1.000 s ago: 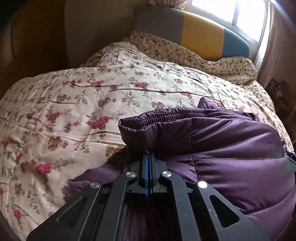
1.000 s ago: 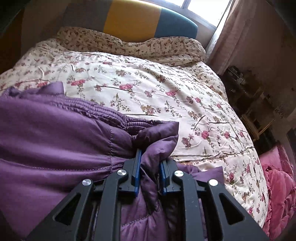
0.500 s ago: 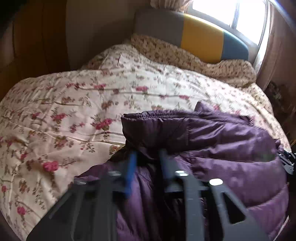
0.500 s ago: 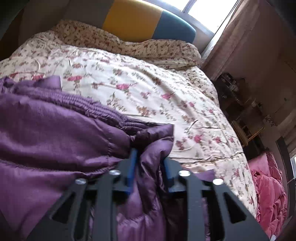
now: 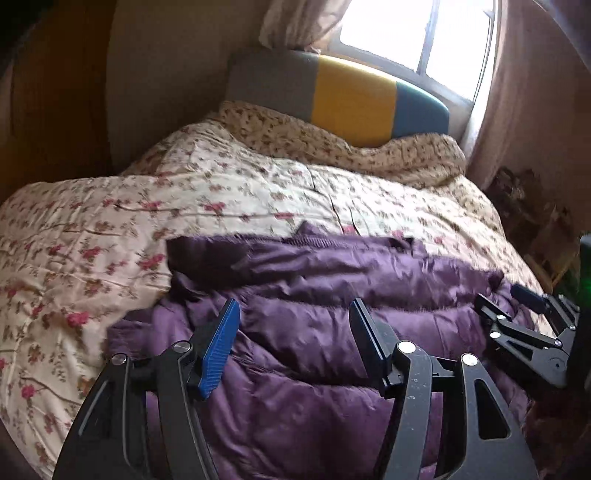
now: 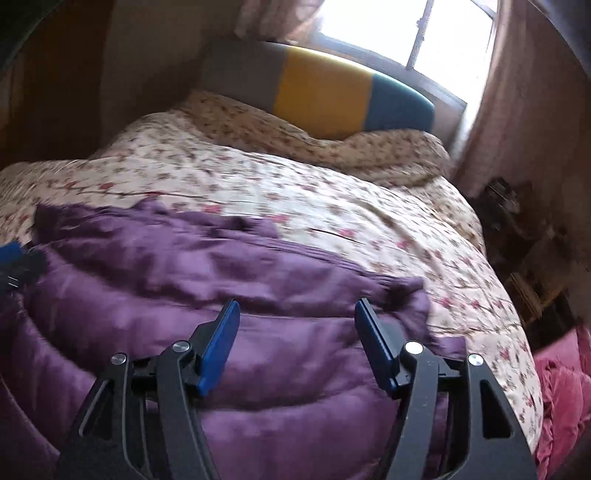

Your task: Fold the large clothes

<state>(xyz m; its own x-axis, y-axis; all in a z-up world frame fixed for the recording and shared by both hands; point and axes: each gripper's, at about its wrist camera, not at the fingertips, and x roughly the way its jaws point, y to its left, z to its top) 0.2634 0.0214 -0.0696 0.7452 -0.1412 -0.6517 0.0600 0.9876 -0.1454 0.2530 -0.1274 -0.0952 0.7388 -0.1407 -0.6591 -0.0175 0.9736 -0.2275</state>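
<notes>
On the bed, over a cream floral quilt, a purple padded jacket is lying folded into a thick, puffy bundle near the closer edge. Its glossy fabric is showing stitched quilting lines across the bulk and a gathered elastic hem running along the far edge. The left tongs are hovering just above the jacket, spread wide and gripping nothing; their jaws have just been opening, with only fabric lying below the gap. The right tongs are likewise released over the jacket's right part, having just been opening, clear of the cloth. A grey, yellow and blue headboard is standing beyond the quilt under a bright window.
</notes>
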